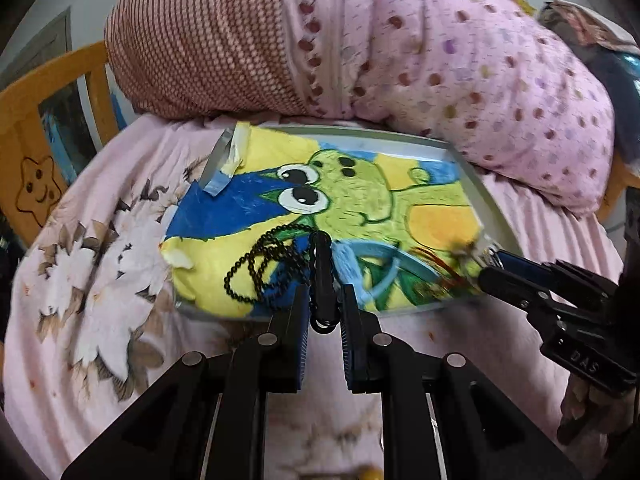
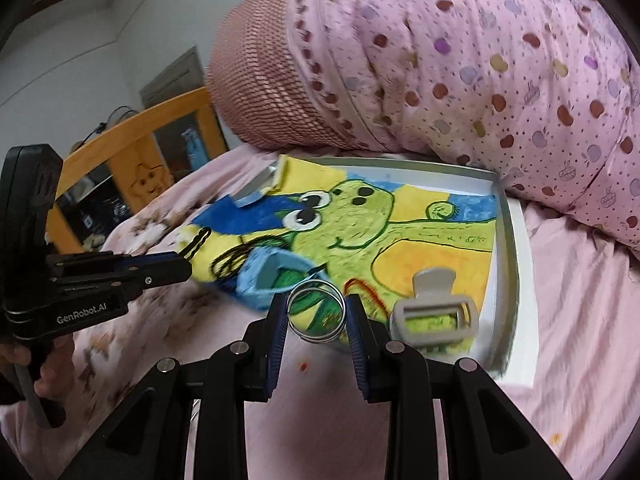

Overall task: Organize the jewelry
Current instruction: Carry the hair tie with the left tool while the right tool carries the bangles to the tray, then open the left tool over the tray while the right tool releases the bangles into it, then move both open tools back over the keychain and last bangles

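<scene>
A shallow tray [image 1: 472, 168] lined with a frog drawing lies on the bed; it also shows in the right wrist view [image 2: 506, 248]. My left gripper [image 1: 324, 300] is shut on a black hair clip [image 1: 321, 276] over the tray's near edge. A black bead necklace [image 1: 260, 268] and a blue bangle [image 1: 380, 268] lie on the drawing. My right gripper [image 2: 316, 314] is shut on thin silver bangles [image 2: 316, 314] at the tray's front. A grey claw clip [image 2: 434, 316] lies to its right. The left gripper [image 2: 182, 266] appears at left in the right wrist view.
A large pink dotted quilt [image 1: 460, 60] and brown checked pillow [image 1: 200, 36] press against the tray's far side. A wooden bed rail [image 1: 24, 128] stands at left. A pink floral sheet [image 1: 100, 280] covers the bed. A clear box piece [image 1: 224, 164] rests on the tray's far left corner.
</scene>
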### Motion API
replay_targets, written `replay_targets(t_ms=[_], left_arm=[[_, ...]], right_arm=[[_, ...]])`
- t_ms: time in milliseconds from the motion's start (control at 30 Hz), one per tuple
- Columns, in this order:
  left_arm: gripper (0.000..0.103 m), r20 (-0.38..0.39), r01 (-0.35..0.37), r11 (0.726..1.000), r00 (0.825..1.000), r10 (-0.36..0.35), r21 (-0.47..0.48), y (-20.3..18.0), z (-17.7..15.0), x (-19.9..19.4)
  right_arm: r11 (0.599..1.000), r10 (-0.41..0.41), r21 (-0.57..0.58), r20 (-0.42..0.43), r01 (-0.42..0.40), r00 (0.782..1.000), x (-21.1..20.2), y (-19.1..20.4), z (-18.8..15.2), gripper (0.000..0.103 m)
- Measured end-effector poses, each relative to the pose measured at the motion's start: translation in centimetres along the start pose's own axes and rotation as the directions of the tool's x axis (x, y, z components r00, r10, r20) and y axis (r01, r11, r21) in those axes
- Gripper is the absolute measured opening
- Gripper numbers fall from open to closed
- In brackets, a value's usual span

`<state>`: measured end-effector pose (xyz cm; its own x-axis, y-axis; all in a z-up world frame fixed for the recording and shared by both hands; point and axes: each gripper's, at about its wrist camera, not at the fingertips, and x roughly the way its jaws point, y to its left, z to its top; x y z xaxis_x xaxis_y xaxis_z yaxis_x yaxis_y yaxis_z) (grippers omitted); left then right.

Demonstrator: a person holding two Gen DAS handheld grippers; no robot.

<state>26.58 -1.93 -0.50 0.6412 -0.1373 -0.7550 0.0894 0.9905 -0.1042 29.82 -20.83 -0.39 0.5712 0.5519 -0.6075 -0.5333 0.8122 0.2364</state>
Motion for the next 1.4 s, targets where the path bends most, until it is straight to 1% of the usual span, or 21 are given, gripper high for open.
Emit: replay_targets(t_ms=[100,233,400,567,600,633,667,700,733,833,867,900,933,967,1067,1133,1200,1233,1267,1300,1400], left_arm=[[0.012,-0.036,-0.004,1.0,0.999,0.003,-0.031,0.9,0.7,2.1],[0.012,-0.059,-0.003,0.999,0.998,0.001,-0.04,1.5,1.0,3.7],[0.012,-0.088,0.0,0.999,0.996,-0.003,-0.036,1.8,1.1,4.6],[0.013,-0.094,0.028,0.996,0.995,-0.036,-0.086,2.3,1.1,4.5],[0.016,-0.086,0.037,0.994,0.995,-0.045,-0.099,2.4,1.1,4.3],[0.024,-0.077,0.043,0.993,0.996,-0.051,-0.108,2.6,1.2,4.0],[0.031,-0.073,0.041,0.993,0.996,-0.049,-0.112,2.6,1.3,3.8],[0.043,-0.06,0.039,0.992,0.997,-0.046,-0.118,2.6,1.4,3.4],[0.048,-0.044,0.037,0.992,0.998,-0.042,-0.121,2.6,1.5,3.0],[0.05,-0.023,0.037,0.992,0.999,-0.04,-0.122,2.5,1.6,2.1],[0.051,-0.024,0.036,0.992,0.999,-0.039,-0.122,2.5,1.6,1.8],[0.055,-0.022,0.033,0.992,0.999,-0.036,-0.121,2.4,1.5,1.6],[0.062,-0.017,0.028,0.992,0.999,-0.03,-0.122,2.4,1.4,1.1],[0.065,-0.011,0.024,0.992,1.0,-0.026,-0.123,2.4,1.3,0.8],[0.069,0.021,0.012,0.991,1.0,-0.009,-0.13,2.4,0.7,-0.7],[0.079,0.026,0.007,0.991,1.0,-0.003,-0.133,2.4,0.3,-1.4],[0.085,0.047,0.006,0.99,0.999,0.001,-0.14,2.5,-0.2,-2.4],[0.094,0.061,0.008,0.99,0.998,0.001,-0.142,2.5,-0.4,-3.0],[0.097,0.078,0.009,0.99,0.997,0.002,-0.14,2.5,-0.7,-3.6],[0.101,0.094,0.006,0.991,0.996,0.007,-0.136,2.5,-0.9,-4.2],[0.101,0.149,-0.019,0.994,0.988,0.034,-0.104,2.1,-1.7,-6.1]], right_arm=[[1.0,-0.001,-0.008,-0.025,0.001,1.0,1.6,-0.1,0.3,0.028],[1.0,-0.002,-0.02,-0.053,0.001,0.999,3.2,0.1,-0.1,0.028],[1.0,-0.005,-0.016,-0.084,0.004,0.996,4.3,0.0,-0.6,0.028],[1.0,-0.017,-0.026,-0.096,0.015,0.995,4.4,-0.2,-0.5,0.03],[0.999,-0.026,-0.032,-0.093,0.023,0.995,4.2,-0.2,-0.6,0.03],[0.999,-0.03,-0.035,-0.092,0.027,0.995,4.0,-0.3,-0.5,0.031],[0.999,-0.038,-0.036,-0.089,0.035,0.995,3.7,-0.4,-0.6,0.036],[0.999,-0.044,-0.033,-0.085,0.041,0.995,3.4,-0.5,-0.6,0.04],[0.999,-0.046,-0.03,-0.082,0.044,0.996,3.2,-0.6,-0.6,0.044],[0.998,-0.062,-0.029,-0.062,0.061,0.996,1.8,-0.6,-0.5,0.046],[0.997,-0.068,-0.03,-0.055,0.067,0.996,1.4,-0.6,-0.5,0.049],[0.997,-0.076,-0.029,-0.046,0.075,0.996,0.8,-0.6,-0.5,0.053],[0.997,-0.08,-0.024,-0.035,0.079,0.996,0.3,-0.6,-0.5,0.061],[0.997,-0.08,-0.018,-0.024,0.08,0.996,-0.2,-0.6,-0.6,0.067],[0.997,-0.079,0.009,0.01,0.079,0.997,-1.9,-0.6,-0.7,0.076],[0.997,-0.076,0.029,0.036,0.074,0.996,-3.1,-0.6,-0.7,0.081],[0.996,-0.075,0.047,0.066,0.072,0.995,-4.3,-0.5,-0.7,0.088],[0.996,-0.078,0.053,0.084,0.073,0.993,-4.9,-0.3,-0.8,0.096],[0.996,-0.076,0.059,0.101,0.07,0.992,-5.4,-0.2,-0.9,0.103],[0.996,-0.075,0.066,0.122,0.067,0.99,-6.1,0.0,-1.0,0.103],[0.994,-0.083,0.085,0.165,0.069,0.983,-7.6,0.3,-1.2,0.103]])
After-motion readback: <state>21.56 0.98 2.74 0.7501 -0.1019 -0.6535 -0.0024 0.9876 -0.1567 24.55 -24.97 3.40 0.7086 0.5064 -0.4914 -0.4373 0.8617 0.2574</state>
